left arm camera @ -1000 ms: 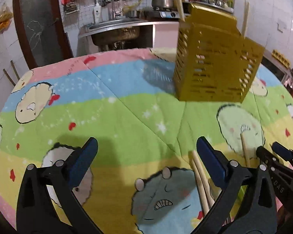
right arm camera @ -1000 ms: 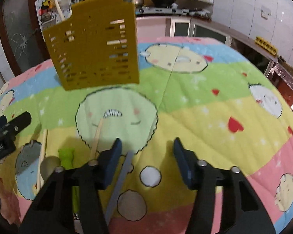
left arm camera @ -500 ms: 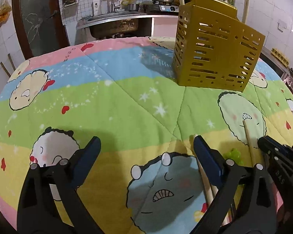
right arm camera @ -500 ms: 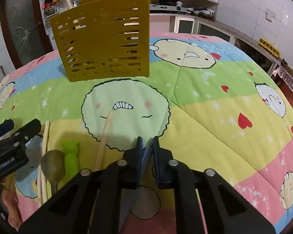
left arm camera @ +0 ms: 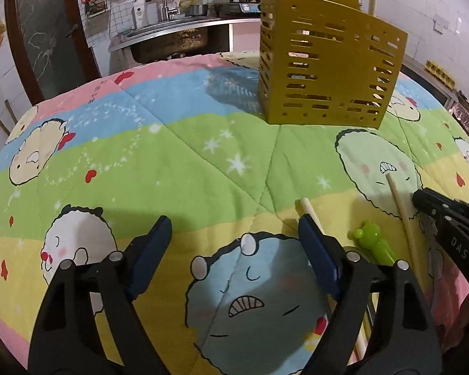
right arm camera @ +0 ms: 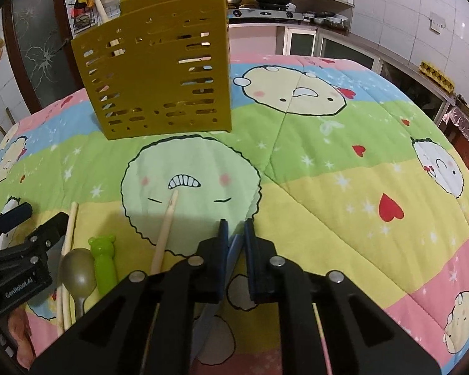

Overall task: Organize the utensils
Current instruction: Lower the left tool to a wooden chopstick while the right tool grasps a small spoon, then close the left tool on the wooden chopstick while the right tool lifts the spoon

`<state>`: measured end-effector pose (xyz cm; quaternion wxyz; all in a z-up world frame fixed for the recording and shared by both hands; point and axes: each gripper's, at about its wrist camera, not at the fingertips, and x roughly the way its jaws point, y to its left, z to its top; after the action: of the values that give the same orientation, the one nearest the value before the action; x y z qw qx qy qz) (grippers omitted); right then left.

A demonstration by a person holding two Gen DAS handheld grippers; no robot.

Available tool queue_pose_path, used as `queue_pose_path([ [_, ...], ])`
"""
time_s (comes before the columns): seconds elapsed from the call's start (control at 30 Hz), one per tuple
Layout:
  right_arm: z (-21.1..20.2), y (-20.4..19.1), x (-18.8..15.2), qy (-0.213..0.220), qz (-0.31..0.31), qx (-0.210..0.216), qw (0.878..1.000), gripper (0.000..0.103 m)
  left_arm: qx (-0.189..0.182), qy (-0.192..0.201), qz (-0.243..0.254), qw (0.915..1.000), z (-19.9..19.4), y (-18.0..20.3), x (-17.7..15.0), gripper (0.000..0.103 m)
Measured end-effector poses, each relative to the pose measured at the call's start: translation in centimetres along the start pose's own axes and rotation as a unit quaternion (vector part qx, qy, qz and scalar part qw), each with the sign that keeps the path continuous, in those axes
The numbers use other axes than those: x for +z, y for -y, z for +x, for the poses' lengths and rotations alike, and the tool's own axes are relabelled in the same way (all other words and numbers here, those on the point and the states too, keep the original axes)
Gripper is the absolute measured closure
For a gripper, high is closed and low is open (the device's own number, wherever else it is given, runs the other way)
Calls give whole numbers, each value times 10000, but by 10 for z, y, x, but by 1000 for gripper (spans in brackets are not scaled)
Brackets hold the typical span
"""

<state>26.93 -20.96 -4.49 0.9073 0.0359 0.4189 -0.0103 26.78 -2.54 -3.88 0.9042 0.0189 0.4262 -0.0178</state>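
Right gripper (right arm camera: 233, 234) — pinching blue-grey flat utensil (right arm camera: 234, 247), long axis toward yellow slotted holder (right arm camera: 159, 72), upper left. Left gripper (left arm camera: 234, 243) — closing, nothing between.

Cartoon-print quilt (right arm camera: 328, 187) with utensils lying on it.
Gold slotted holder (right arm camera: 159, 72) stands upright; chopsticks (right arm camera: 164, 234), spoon (right arm camera: 78, 273), green bear-topped utensil (right arm camera: 103, 259) lie nearer.

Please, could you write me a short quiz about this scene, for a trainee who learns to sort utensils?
1. True or false: the yellow holder lies on its side.
2. The right tool is shut on: A) a spoon, B) a grey flat utensil, C) a fork.
3. Which colour has the bear-shaped utensil beside the spoon?
Key: 1 false, it stands upright; 2 B; 3 green.
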Motion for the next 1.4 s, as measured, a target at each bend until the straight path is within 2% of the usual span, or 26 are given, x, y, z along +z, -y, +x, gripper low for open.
queue_pose_path([
  [0.17, 0, 1, 0, 8, 8, 11, 10000, 92, -57, 46, -72, 9999, -3, 0, 2, 23],
  [0.67, 0, 5, 1, -24, 23, -47, 10000, 92, -156, 60, 205, 9997, -9, 21, 1, 23],
  [0.73, 0, 6, 1, -24, 39, -35, 10000, 92, -146, 30, 239, 9996, -8, 22, -1, 26],
  [0.83, 0, 6, 0, -28, 45, -40, 10000, 92, -247, -73, 198, 9995, -7, 21, -3, 33],
  [0.9, 0, 5, 0, -30, 39, -62, 10000, 92, -332, -150, 156, 9992, -7, 21, -4, 44],
  [0.97, 1, 5, 1, -44, 67, -50, 10000, 92, -336, -181, 198, 9991, -8, 26, -5, 50],
  [1.0, 1, 5, 2, -55, 92, -42, 9999, 92, -357, -187, 238, 9989, -8, 29, -5, 60],
  [1.1, 3, 4, 5, -85, 177, 10, 9998, 93, -396, -249, 397, 9981, -8, 42, -5, 77],
  [1.27, 5, 3, 7, -102, 288, 87, 9995, 93, -481, -380, 384, 9974, -4, 48, -1, 94],
  [1.4, 5, 7, 10, -81, 427, 169, 9989, 94, -608, -412, 293, 9969, 0, 45, 5, 96],
])
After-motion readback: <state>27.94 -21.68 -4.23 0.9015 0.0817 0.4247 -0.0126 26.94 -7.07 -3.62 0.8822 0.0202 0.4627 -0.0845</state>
